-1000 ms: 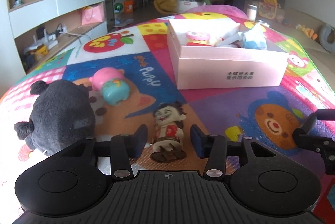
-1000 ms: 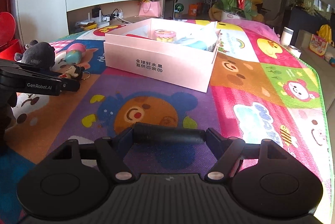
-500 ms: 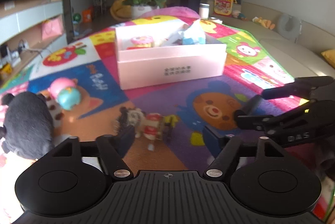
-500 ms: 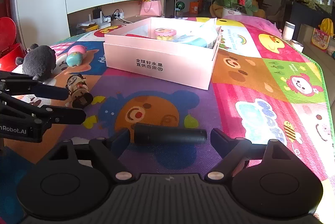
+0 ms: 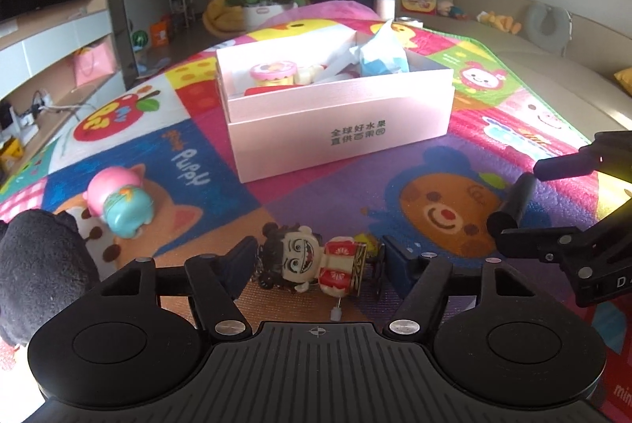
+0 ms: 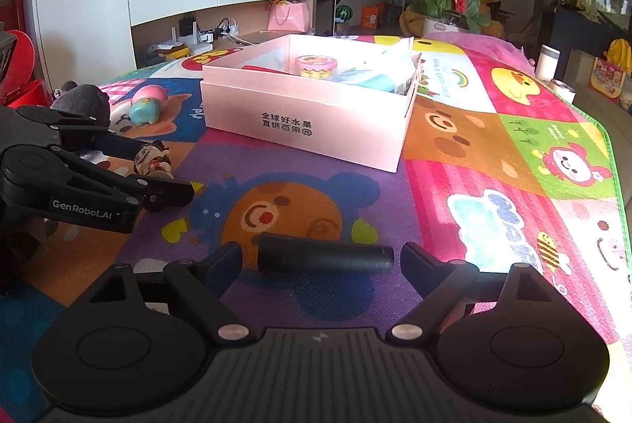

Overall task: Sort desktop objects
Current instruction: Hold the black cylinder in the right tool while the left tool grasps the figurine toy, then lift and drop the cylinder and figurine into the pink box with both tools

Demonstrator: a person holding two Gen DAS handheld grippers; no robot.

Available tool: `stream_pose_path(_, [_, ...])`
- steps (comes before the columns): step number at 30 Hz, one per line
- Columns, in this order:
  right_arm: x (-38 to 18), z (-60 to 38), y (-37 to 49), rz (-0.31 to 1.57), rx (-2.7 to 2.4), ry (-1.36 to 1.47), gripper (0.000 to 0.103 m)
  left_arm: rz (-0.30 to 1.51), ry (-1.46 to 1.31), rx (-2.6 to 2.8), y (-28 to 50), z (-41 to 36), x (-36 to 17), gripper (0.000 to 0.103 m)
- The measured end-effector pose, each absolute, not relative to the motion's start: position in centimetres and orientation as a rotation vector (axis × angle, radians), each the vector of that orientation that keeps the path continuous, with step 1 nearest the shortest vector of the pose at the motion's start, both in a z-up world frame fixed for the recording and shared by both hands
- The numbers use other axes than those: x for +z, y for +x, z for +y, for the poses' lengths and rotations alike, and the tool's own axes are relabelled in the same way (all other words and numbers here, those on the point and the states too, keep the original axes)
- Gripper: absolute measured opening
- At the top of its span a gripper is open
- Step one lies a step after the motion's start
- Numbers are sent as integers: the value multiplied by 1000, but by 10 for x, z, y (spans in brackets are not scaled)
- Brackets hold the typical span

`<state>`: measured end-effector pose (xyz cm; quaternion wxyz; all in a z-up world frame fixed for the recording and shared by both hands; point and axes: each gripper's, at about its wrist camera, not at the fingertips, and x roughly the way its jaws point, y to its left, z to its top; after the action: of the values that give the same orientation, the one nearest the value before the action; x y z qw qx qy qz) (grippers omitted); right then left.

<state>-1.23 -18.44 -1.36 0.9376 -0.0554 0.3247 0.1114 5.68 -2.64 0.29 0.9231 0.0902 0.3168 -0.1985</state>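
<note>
Tipped over since a second ago, the figurine [image 5: 316, 263] now lies sideways on the mat [image 5: 324, 186] between the left gripper [image 5: 318, 261] jaws, which have just been closing. They look unclamped; centre them on its body before lifting toward the pink box [image 5: 335, 123]. Beside it, the right gripper [image 6: 320, 257] stands open around a black tube [image 6: 326, 258], which it has released.

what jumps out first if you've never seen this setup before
The loud cartoon play mat covers the whole surface, and the open pink box sits in the middle of it with a few toys inside. Nearer, a grinning figurine lies on its side between the left gripper's fingers, and a black cylinder lies between the right gripper's open fingers.
</note>
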Motion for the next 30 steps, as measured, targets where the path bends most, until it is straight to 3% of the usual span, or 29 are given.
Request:
stream_pose_path(3, [-14,-184,-12,666,228,-115,87,658,161,-408,49,-24,4,72])
stream_pose_path(5, [-14,-185,-11,672,222,-113,75,658,158,-417,39,-23,4,72])
stream_pose_path(13, [-1,-186,-30,682,269,-100,74,604,158,-428,3,-18,26,71])
stream_pose_path(22, [73,-195,-54,443,212,-175,74,431,145,-417,25,-30,81,71])
stream_pose_path(28, [125,-203,11,280,96,-143,74,275,71,-404,91,-49,106,72])
stream_pose_path(29, [132,-202,26,252,96,-139,74,251,44,-398,105,-50,109,76])
stream_pose_path(30, [138,-200,42,226,88,-137,74,254,21,-396,119,-49,112,88])
